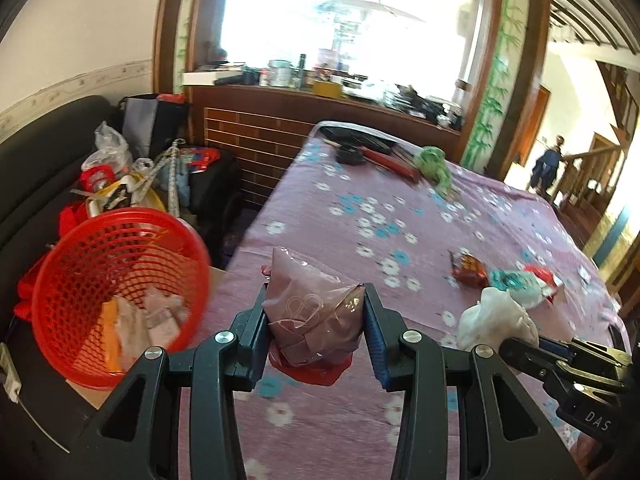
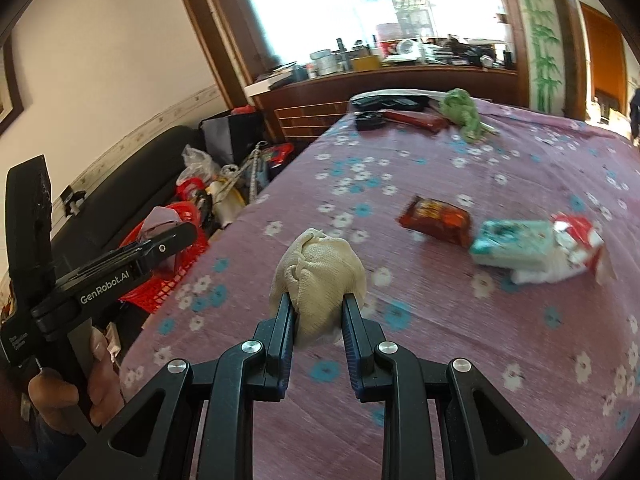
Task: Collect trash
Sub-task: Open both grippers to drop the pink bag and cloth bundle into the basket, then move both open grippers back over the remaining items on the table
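Note:
My left gripper (image 1: 316, 300) is shut on a crumpled pink plastic wrapper (image 1: 312, 312) with a red underside, held above the flowered pink tablecloth (image 1: 340, 208). To its left a red mesh basket (image 1: 100, 264) holds several scraps of paper. My right gripper (image 2: 318, 304) is shut on a cream-coloured cloth wad (image 2: 320, 276), also above the table. The same wad (image 1: 496, 316) shows at the right of the left wrist view. A red snack packet (image 2: 436, 220), a teal and white packet (image 2: 516, 244) and a red and white wrapper (image 2: 576, 236) lie on the cloth to the right.
A dark sofa (image 1: 36, 168) piled with bags and clutter stands left of the table, behind the basket. At the table's far end lie a green cloth (image 2: 462, 114), a long red item (image 2: 416, 119) and black objects. A wooden ledge with jars runs under the window. A person (image 1: 546, 164) stands far right.

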`<state>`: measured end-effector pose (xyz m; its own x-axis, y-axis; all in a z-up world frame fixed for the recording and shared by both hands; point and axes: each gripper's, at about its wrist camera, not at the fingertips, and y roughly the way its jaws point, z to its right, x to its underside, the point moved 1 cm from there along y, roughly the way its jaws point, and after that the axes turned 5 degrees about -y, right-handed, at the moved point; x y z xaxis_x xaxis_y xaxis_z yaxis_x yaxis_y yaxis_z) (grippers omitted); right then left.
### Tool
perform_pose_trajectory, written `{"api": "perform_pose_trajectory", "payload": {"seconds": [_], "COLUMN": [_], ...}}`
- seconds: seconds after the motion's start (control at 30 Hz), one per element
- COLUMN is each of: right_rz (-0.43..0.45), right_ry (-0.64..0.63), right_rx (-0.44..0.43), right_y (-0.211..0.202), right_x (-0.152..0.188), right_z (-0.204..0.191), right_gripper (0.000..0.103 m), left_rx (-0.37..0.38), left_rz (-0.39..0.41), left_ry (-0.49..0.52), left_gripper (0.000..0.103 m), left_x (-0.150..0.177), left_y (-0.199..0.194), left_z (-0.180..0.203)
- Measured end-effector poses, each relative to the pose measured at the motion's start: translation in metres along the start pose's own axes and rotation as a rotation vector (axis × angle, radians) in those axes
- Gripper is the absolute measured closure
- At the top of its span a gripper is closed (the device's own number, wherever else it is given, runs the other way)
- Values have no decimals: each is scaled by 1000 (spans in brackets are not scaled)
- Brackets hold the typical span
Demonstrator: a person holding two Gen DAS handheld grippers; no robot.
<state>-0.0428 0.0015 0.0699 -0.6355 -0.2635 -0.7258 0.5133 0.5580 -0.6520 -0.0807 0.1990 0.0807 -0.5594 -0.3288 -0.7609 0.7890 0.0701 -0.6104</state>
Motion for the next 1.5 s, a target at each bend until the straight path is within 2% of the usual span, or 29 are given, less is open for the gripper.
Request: {"api": "perform_pose_trajectory", "payload": {"seconds": [0.5,0.77,1.03,1.1,1.13,1.17,1.37,1.5], "right_rz": [-38,-82,-113,-111,-109,-105,-57,-55], "right_ry": [-106,-138,-141,-138,-141,-141,-141,-103], "right_rx": [-144,-202,-240,-247,-254,-253,-222,-196], "right_y": [50,85,127,136,141,143,123,106], "right_x": [-56,-76,-96,-100,-103,-105,-108,-94], "right_z": [-85,-125,-158,-164,-166,-167,-153,-126], "right_gripper": [78,77,74,72,64,56,55,55], "left_rx": [-152,-192,-211,-212,-210,-209,-192,-161], "left_rz": [52,32,16,16,16,16,23,20], "left_ry": [-141,-197,-230,-241,-248,-255,-256,-233], "left_gripper": [63,63,62,54,45,40,37,33], "left_x": [-23,-25,-24,-25,-25,-24,-23,-19], "left_y": [-18,-8,1,1,0,0,-6,-5], "left_z": [-113,-156,-176,-180,-180,-181,-178,-159]}}
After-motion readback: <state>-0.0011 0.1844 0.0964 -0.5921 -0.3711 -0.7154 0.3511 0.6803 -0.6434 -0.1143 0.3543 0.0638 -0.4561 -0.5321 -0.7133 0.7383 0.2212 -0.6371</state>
